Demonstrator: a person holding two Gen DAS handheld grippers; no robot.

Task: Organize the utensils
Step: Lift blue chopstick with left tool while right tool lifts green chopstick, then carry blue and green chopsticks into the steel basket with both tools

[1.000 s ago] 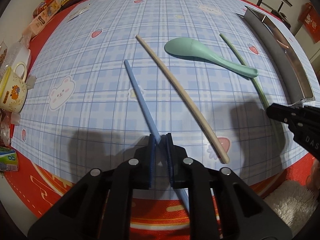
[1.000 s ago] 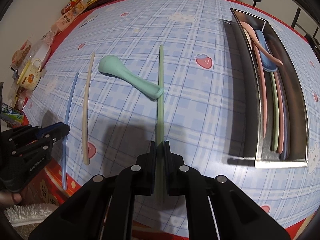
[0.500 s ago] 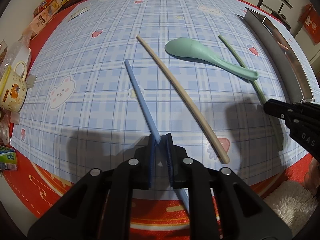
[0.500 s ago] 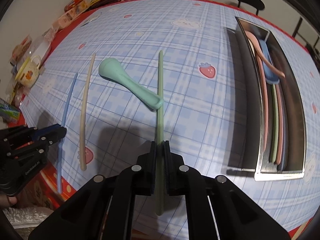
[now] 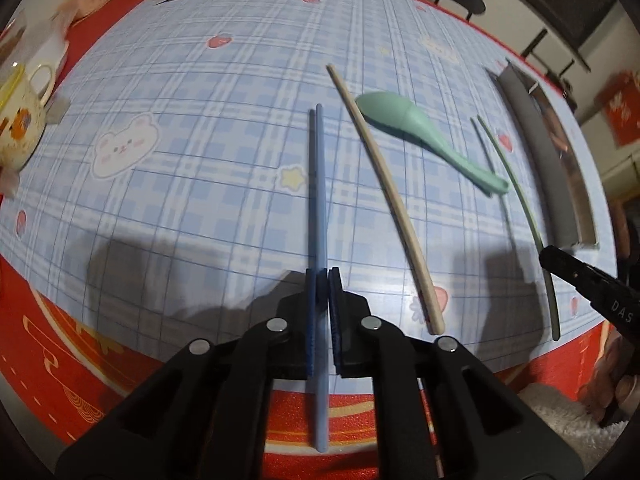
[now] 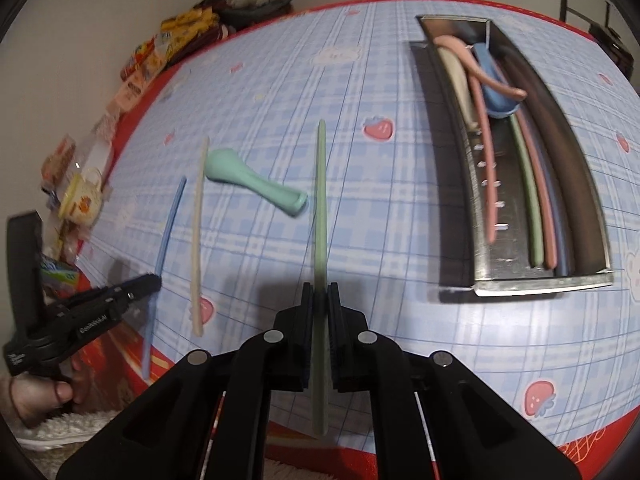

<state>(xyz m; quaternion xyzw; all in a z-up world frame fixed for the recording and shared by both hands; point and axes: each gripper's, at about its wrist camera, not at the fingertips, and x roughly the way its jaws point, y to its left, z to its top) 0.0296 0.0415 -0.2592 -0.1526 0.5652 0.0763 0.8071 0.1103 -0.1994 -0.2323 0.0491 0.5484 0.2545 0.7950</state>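
Now the blue chopstick [image 5: 319, 184] is clamped in the left gripper [image 5: 323, 280], lifted w/ its shadow alongside; the green chopstick [image 6: 320, 184] is pinched in the right gripper [image 6: 320, 300]. Between them on the counter [image 6: 380, 208]: beige chopstick [image 5: 384, 184], mint spoon [image 5: 420, 132]. Metal tray [image 6: 540, 280] sits right of the right gripper.

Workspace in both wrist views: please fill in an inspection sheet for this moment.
Surface: blue plaid tablecloth over a red mat.
Job's things: blue chopstick in left gripper; green chopstick in right gripper; beige chopstick and mint spoon on the cloth; metal tray holds several utensils.
Clutter: mug, snack packets at the edge.
Grippers: both shut on their chopsticks.
Cables: nothing seen.
Surroundings: black stool, wall.
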